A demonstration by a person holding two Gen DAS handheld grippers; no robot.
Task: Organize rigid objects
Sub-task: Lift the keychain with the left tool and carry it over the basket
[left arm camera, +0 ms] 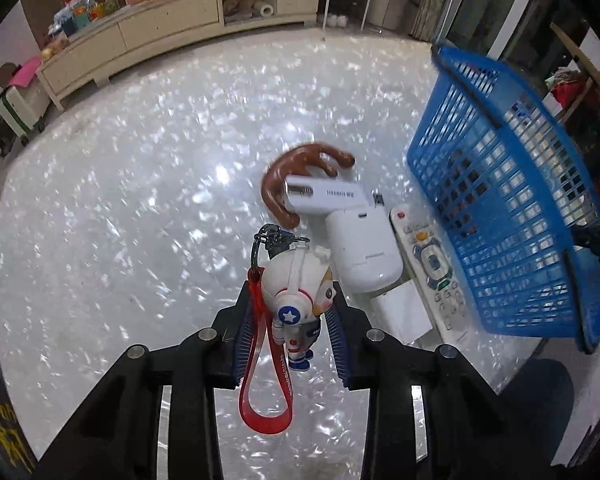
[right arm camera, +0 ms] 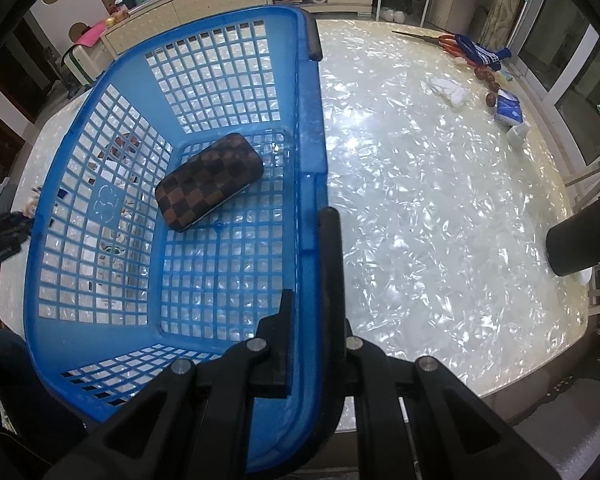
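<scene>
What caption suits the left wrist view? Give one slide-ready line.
Left gripper holds an astronaut keychain above the table, beside a white shaver, remote and tilted blue basket.

The right tongs (right arm camera: 314, 300) clamp the near right rim of a blue plastic basket (right arm camera: 100, 208), one finger inside the wall and the other outside it against a black handle (right arm camera: 332, 264). A brown checkered case (right arm camera: 209, 181) lies flat on the basket's lattice floor, toward the far end. The basket rests on a pearly white worktop (right arm camera: 440, 208). Along the worktop's far right edge sit red-handled scissors (right arm camera: 436, 40), a blue-and-white striped cloth (right arm camera: 482, 53), three small brown rounded items (right arm camera: 488, 82), a crumpled white tissue (right arm camera: 448, 89) and a blue tissue packet (right arm camera: 508, 109). A dark cylinder (right arm camera: 580, 240) enters from the right.
</scene>
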